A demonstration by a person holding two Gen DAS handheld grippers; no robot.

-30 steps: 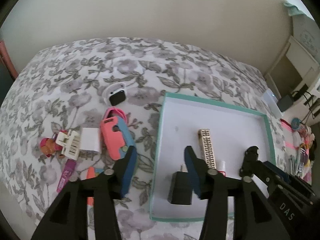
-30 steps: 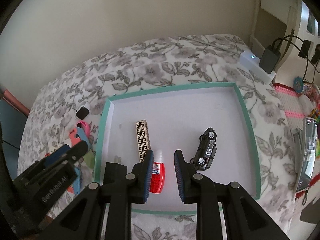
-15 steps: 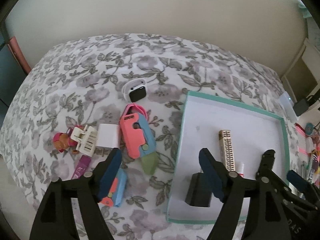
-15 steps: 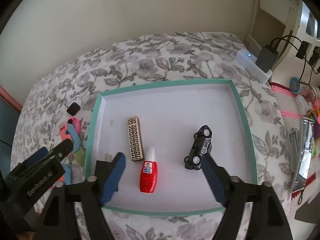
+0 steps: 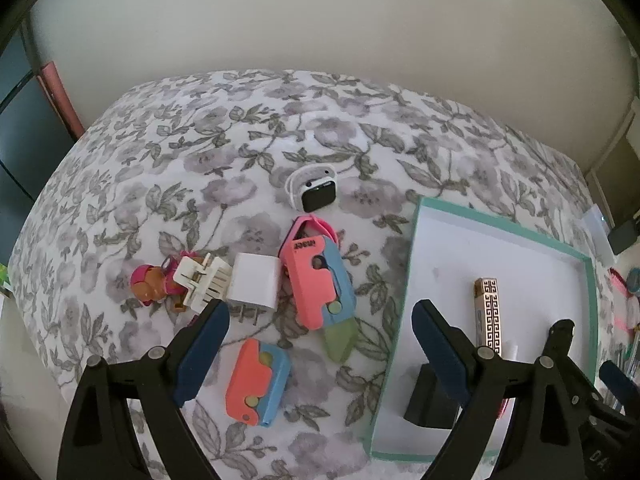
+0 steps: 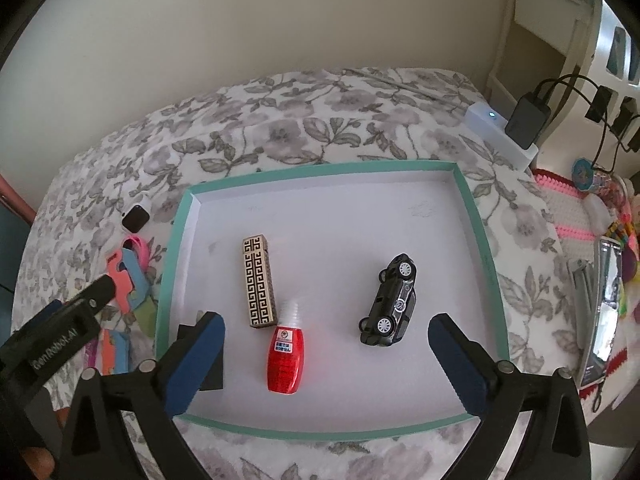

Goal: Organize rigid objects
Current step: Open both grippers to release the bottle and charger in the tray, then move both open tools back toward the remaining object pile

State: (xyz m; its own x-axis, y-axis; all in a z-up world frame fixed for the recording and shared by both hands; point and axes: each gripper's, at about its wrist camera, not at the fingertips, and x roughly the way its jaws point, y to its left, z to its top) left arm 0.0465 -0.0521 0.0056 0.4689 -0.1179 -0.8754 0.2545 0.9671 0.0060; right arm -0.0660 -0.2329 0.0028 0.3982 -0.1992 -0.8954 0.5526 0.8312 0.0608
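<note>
- Hovering my right gripper [image 6: 326,350] over the tray [image 6: 478,236], jaws having just swung wide apart and holding nothing; the red bottle [image 6: 286,356] lies loose below, beside the lighter [image 6: 259,280] and the car [image 6: 390,300].
- My left gripper [image 5: 320,344] has likewise just been opening, nothing in it, above the orange-blue toy [image 5: 258,382] on the bedspread [image 5: 192,152].
- Plug [image 5: 256,284], clip [image 5: 202,282] and watch [image 5: 314,194] crowd close; the long toy [image 5: 320,280] lies between them and the tray.
</note>
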